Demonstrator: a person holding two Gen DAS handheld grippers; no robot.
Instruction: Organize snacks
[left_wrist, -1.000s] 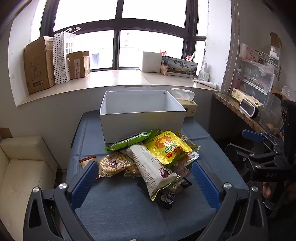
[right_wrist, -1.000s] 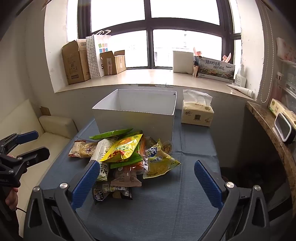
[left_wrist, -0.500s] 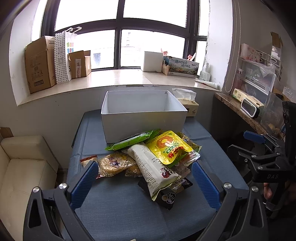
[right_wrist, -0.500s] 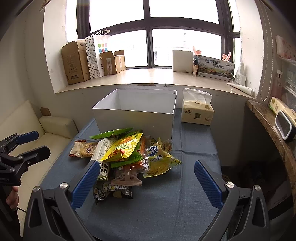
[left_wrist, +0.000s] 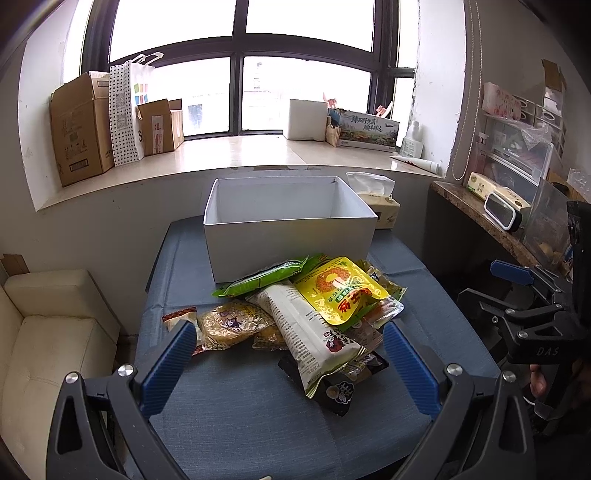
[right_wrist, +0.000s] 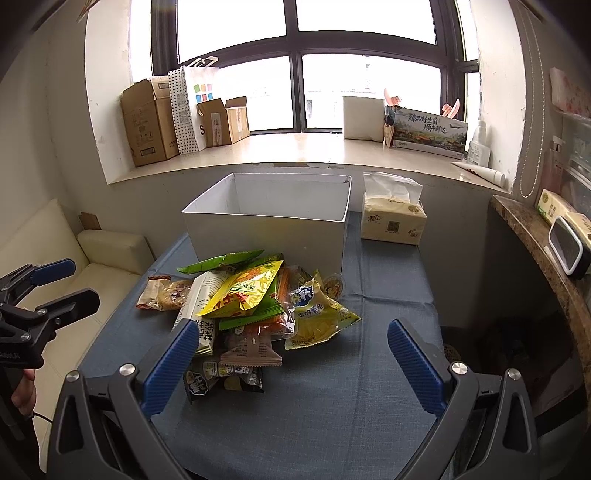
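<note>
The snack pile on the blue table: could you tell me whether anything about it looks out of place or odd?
The snacks lie in a loose, overlapping heap in front of the white box, none inside that I can see. The yellow pouch sits tilted on top. Nothing looks torn or spilled. Both grippers, left and right, are open and empty.

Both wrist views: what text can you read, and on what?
"DAS": right claw body, seen from the left wrist.
"S": dotted paper bag.
Chinese headline, unsure: landscape box.
Brand, blurred: tissue pack.
Red characters, unsure: yellow snack bag.
Other snack print: too small.
</note>
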